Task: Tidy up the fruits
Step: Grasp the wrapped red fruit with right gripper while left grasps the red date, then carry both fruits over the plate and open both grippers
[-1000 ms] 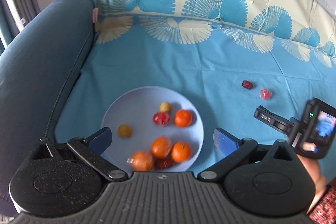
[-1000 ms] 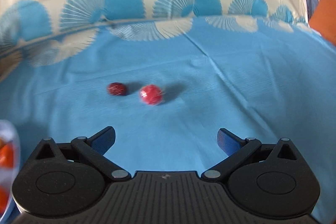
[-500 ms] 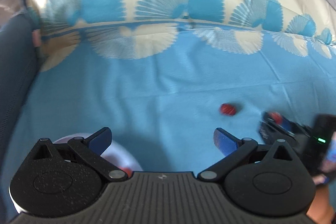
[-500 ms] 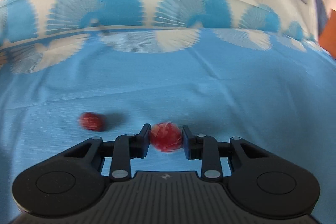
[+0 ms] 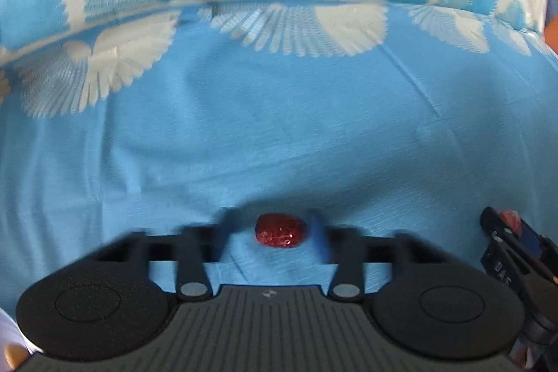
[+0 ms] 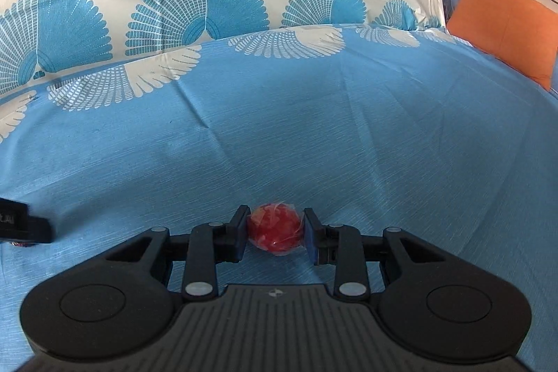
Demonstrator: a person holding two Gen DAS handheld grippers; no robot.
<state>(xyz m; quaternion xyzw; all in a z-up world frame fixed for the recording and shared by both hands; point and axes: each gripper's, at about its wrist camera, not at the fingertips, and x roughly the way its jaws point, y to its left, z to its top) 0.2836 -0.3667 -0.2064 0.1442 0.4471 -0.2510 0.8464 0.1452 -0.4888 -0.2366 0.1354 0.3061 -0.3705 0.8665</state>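
Observation:
A dark red wrinkled fruit [image 5: 279,230] lies on the blue cloth [image 5: 279,128]. It sits between the blurred fingers of my left gripper [image 5: 273,222], whose jaws are closing. A thin gap still shows on the fruit's left side. My right gripper [image 6: 275,227] is shut on a bright red ball-shaped fruit in clear wrap [image 6: 274,230], low over the cloth. In the left wrist view that right gripper [image 5: 511,229] shows at the right edge with the red fruit [image 5: 508,218] between its tips. A black part of the left gripper [image 6: 21,224] shows at the right wrist view's left edge.
The cloth's cream band with blue fan shapes [image 6: 195,20] rises behind. An orange cushion [image 6: 505,27] lies at the far right. A pale sliver, perhaps the plate's rim [image 5: 7,326], shows at the left wrist view's bottom-left corner.
My left gripper left the plate, swept right and down to the dark red fruit, and its fingers have closed in around it. My right gripper shut on the wrapped red fruit and keeps it.

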